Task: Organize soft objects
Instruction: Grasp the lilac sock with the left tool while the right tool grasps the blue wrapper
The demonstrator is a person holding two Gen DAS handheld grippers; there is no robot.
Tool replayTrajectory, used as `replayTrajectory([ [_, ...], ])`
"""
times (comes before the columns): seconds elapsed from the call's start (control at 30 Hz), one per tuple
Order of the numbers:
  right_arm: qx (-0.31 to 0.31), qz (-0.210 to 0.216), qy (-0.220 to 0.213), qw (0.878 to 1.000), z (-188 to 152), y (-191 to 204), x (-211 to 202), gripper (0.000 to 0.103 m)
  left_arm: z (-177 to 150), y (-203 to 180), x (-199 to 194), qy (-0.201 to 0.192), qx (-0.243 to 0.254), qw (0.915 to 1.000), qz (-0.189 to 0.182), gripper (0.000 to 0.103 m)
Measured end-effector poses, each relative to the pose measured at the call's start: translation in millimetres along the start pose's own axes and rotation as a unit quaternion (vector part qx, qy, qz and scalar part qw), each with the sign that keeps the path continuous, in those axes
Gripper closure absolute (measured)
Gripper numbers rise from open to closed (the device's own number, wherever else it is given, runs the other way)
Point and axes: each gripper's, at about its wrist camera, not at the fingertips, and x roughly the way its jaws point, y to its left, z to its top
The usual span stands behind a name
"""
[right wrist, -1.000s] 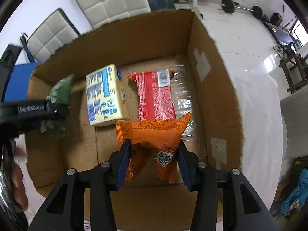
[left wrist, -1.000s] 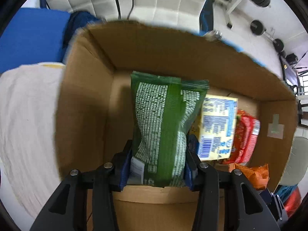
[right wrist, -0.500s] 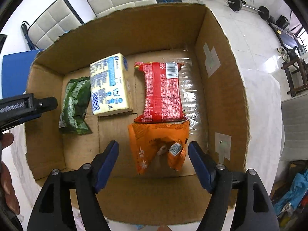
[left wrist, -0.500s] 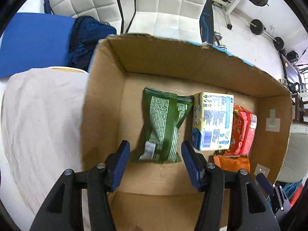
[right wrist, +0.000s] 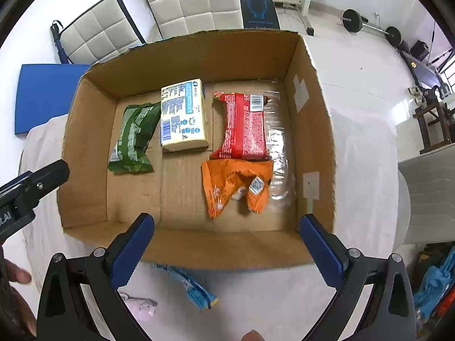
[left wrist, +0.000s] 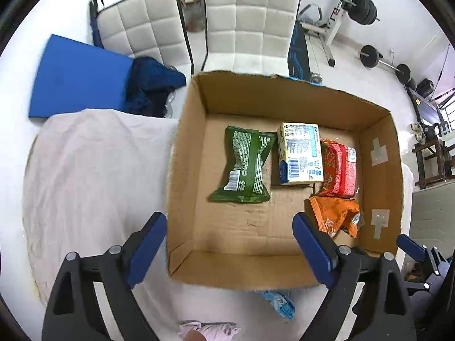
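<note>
Soft snack packets lie on the floor of the open cardboard box (right wrist: 310, 130), which stands on a white cloth (left wrist: 93, 170) over the table. The green packet (right wrist: 132, 139) is at the left, the pale yellow and blue pack (right wrist: 183, 115) just beside it and touching its far corner, and the red packet (right wrist: 246, 126) to the right on a clear plastic sheet. The crumpled orange packet (right wrist: 237, 186) sits nearest, its far edge overlapping the red one.

Outside the box, against its near wall, a blue packet (right wrist: 189, 288) lies on the cloth, with a small pink item (right wrist: 139, 307) to its left; these look like the pieces still to be put away.

The left gripper (left wrist: 229, 244) hangs over the near left rim with its jaws spread wide and nothing between them. The right gripper (right wrist: 226, 244) hangs over the near wall, jaws also wide and empty.

The packets should be light, puffy and crinkly, with slick film that gives under pressure. The blue packet is probably best pinched across its middle or by a sealed end seam, gently enough not to crush the contents. It lies close to the box wall, so a finger may catch the cardboard.
</note>
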Motion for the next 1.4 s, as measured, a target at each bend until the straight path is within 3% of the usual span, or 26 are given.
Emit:
replayTrajectory([
  [0.2, -0.003, -0.002, -0.024, 1.000, -25, -3, -32, 0.000, -27, -6, -37, -0.040, 0.005, 0.9992, -0.001, 0.005],
  [0.63, -0.007, 0.014, -0.079, 0.997, -72, -10, -108, 0.000, -79, -11, -107, -0.098, 0.010, 0.9951, -0.008, 0.005],
  [0.93, -0.015, 0.018, -0.092, 0.995, -91, -3, -132, 0.000, -96, -14, -130, -0.120, 0.008, 0.9927, -0.006, 0.005],
  [1.17, -0.023, 0.028, -0.075, 0.997, -95, 2, -121, 0.000, -102, 0, -117, -0.108, -0.016, 0.9940, -0.003, 0.005],
  [1.3, -0.056, 0.059, -0.031, 0.996, -101, 16, -82, 0.000, -117, 28, -91, -0.073, -0.052, 0.9959, 0.001, 0.005],
  [1.4, -0.090, 0.053, 0.010, 0.994, -106, 35, -42, 0.000, -138, 55, -65, -0.042, -0.085, 0.9955, 0.009, 0.005],
])
